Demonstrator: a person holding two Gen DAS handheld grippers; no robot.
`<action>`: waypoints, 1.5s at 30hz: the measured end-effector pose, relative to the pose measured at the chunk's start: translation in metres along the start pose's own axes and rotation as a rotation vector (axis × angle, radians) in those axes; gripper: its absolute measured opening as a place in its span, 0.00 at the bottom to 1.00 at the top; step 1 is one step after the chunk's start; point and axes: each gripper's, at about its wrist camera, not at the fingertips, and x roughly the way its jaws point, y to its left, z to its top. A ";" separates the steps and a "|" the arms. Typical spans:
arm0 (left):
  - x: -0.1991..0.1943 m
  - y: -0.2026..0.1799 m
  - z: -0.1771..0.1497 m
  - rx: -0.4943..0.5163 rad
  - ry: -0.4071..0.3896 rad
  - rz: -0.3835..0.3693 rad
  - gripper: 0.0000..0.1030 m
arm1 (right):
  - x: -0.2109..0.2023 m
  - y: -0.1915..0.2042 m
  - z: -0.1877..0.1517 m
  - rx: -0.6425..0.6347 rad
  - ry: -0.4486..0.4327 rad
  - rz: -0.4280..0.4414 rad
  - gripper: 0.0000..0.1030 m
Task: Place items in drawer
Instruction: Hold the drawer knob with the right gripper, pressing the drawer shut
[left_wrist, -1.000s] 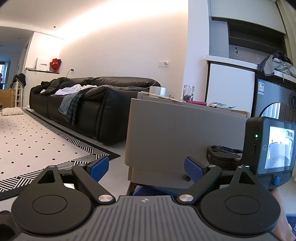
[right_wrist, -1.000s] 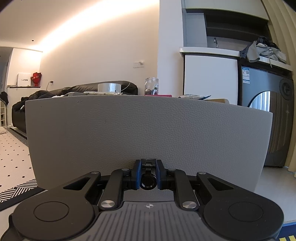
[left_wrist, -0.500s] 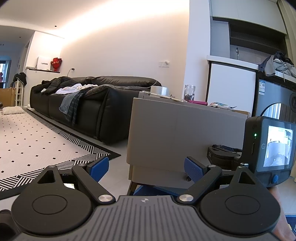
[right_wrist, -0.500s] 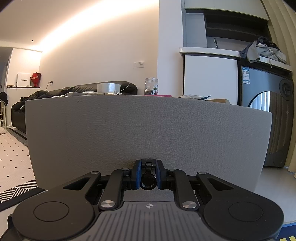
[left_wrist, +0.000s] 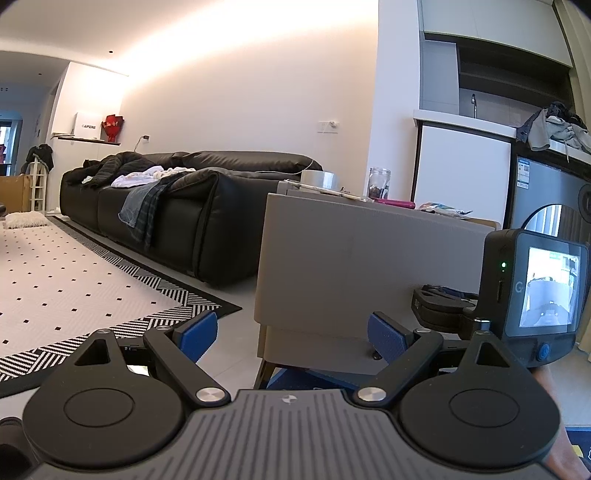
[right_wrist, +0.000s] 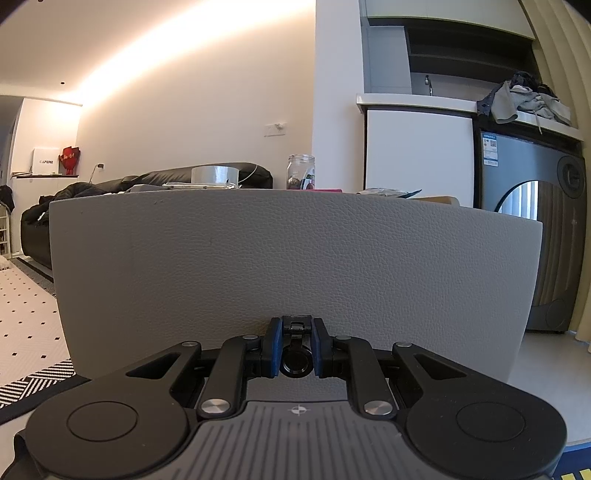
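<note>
A grey leather-textured drawer front (right_wrist: 295, 258) fills the right wrist view. My right gripper (right_wrist: 295, 354) is shut on the drawer's black knob (right_wrist: 295, 363) near its lower edge. In the left wrist view the drawer front (left_wrist: 351, 266) stands out from the cabinet, with the right gripper's body (left_wrist: 443, 306) and its camera (left_wrist: 535, 288) against it. My left gripper (left_wrist: 291, 330) hangs open and holds nothing, low and left of the drawer. On the cabinet top sit a tape roll (right_wrist: 215, 173), a glass jar (right_wrist: 301, 171), a pink item (left_wrist: 393, 203) and a packet (left_wrist: 443, 210).
A black sofa (left_wrist: 184, 206) with clothes on it stands left of the cabinet, beside a dotted white rug (left_wrist: 55, 280) with a striped border. To the right are a white cabinet (right_wrist: 417, 155) and a washing machine (right_wrist: 535, 240). A hand (left_wrist: 554, 424) shows at the lower right.
The left wrist view has shifted slightly, so the drawer front sits a little further right. My right gripper stays shut on the knob, with almost no movement.
</note>
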 end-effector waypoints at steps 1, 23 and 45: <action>0.000 0.000 0.000 0.000 0.000 0.000 0.89 | 0.001 0.000 0.000 0.002 0.001 0.000 0.18; -0.001 -0.005 0.001 0.016 -0.008 -0.003 0.89 | 0.011 -0.007 0.003 0.011 0.008 0.021 0.18; -0.001 0.010 0.005 -0.022 -0.010 -0.026 0.89 | 0.016 -0.004 0.002 0.042 -0.006 -0.003 0.18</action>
